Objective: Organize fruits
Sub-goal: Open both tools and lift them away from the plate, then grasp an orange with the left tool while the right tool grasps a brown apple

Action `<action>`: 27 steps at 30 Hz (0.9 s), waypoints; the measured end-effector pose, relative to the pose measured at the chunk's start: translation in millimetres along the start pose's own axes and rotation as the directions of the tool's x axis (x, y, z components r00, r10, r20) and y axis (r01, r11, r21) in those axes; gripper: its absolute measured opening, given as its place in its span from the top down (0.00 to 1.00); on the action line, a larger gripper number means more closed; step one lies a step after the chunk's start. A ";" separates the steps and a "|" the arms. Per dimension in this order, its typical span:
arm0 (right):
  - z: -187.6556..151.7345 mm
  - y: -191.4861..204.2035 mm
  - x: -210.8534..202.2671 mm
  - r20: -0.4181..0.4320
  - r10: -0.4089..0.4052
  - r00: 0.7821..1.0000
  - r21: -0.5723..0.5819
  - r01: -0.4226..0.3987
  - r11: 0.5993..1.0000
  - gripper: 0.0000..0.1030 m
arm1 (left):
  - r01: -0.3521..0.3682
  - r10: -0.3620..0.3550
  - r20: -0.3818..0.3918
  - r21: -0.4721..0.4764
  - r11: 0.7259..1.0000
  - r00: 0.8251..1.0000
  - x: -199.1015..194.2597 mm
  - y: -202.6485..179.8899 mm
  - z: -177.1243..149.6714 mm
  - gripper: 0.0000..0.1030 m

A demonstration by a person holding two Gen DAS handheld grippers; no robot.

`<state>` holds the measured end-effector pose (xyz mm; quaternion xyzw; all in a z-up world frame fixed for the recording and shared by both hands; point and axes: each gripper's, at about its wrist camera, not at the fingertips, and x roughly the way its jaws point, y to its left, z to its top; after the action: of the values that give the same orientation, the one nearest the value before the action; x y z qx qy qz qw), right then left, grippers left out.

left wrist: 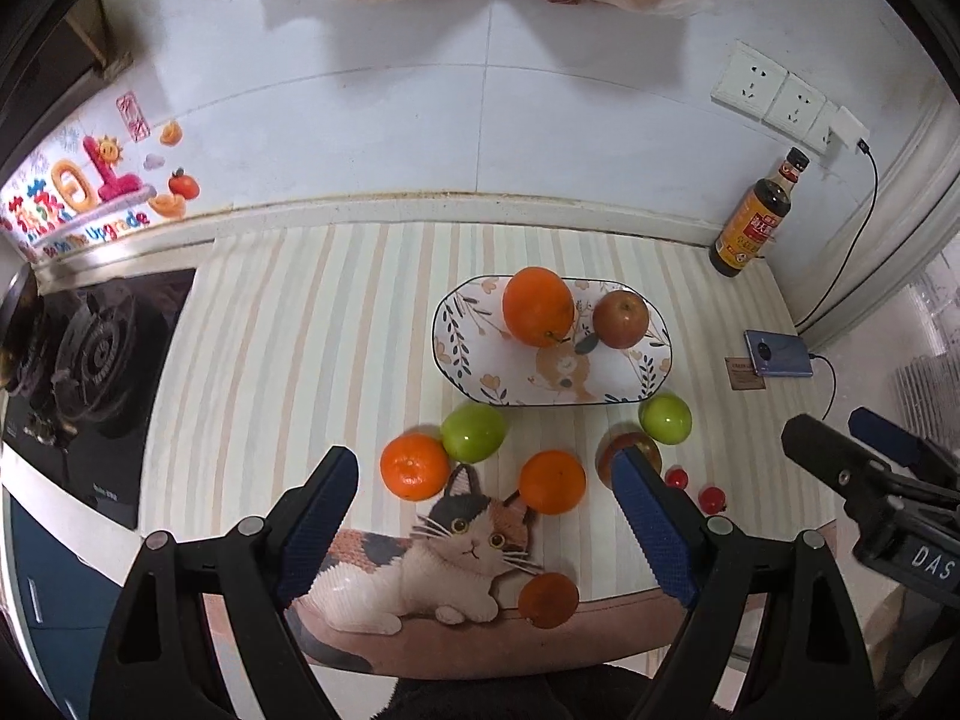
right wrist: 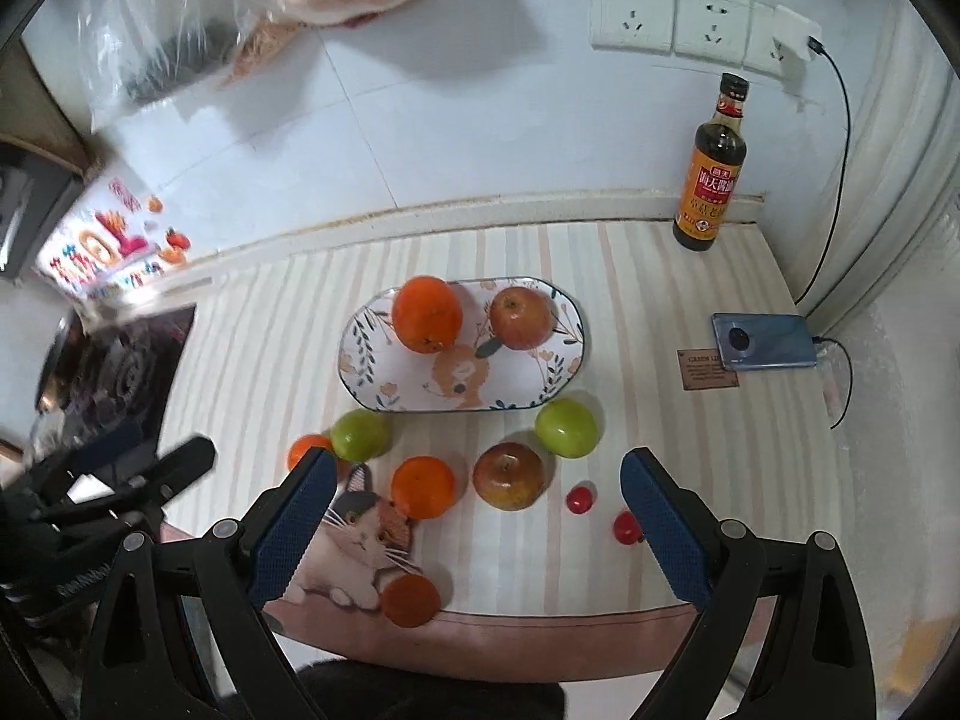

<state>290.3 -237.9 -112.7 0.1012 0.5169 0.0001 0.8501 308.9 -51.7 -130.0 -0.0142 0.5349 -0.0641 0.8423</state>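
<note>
my left claw (left wrist: 483, 468) and right claw (right wrist: 477, 480) both gape wide, holding nothing. oval floral ceramic plate (right wrist: 384, 387) at 12 o'clock carries one large orange (right wrist: 427, 314) and one red apple (right wrist: 520, 318).

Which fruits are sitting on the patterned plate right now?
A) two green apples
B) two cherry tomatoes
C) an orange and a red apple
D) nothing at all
C: the plate holds just an orange and a red apple; all the other fruit lies on the mat in front of it.
</note>
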 end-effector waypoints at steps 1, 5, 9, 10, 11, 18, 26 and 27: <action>-1.2 -0.4 2.3 0.003 0.008 1.000 0.001 -0.008 1.000 0.01 | -0.005 0.005 0.002 -0.009 1.000 1.000 1.7 3.0 -0.8 0.16; -13.8 -9.4 40.5 -0.070 0.040 0.997 0.027 -0.038 0.999 0.01 | -0.042 0.041 -0.025 -0.042 0.998 0.999 20.6 19.2 -5.3 0.16; -26.8 -32.1 95.5 -0.183 0.067 0.981 0.137 -0.042 0.990 0.01 | -0.069 0.061 -0.105 -0.073 0.995 0.993 56.9 38.5 -10.6 0.16; -29.7 -37.3 109.2 -0.201 0.072 0.977 0.158 -0.040 0.987 0.01 | -0.079 0.068 -0.137 -0.078 0.994 0.988 71.1 44.5 -12.3 0.16; -33.2 -43.8 127.4 -0.231 0.069 0.970 0.186 -0.026 0.982 0.01 | -0.082 0.069 -0.159 -0.082 0.993 0.985 80.3 47.9 -13.5 0.16; -45.6 -58.5 201.5 -0.330 0.067 0.942 0.255 0.020 0.967 0.04 | -0.099 0.069 -0.337 -0.074 0.992 0.939 163.3 63.1 -23.1 0.16; -42.3 -54.6 241.4 -0.402 0.050 0.914 0.224 0.046 0.973 0.16 | -0.098 0.091 -0.437 0.007 0.995 0.895 228.4 55.0 -24.8 0.16; -41.6 -53.8 244.9 -0.408 0.053 0.911 0.224 0.044 0.973 0.18 | -0.098 0.095 -0.443 0.017 0.995 0.891 232.4 54.1 -25.6 0.18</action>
<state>362.1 -257.9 -355.7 0.1972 0.6806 -0.0363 0.7047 388.3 -25.5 -355.0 0.0249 0.7130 -0.0221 0.7004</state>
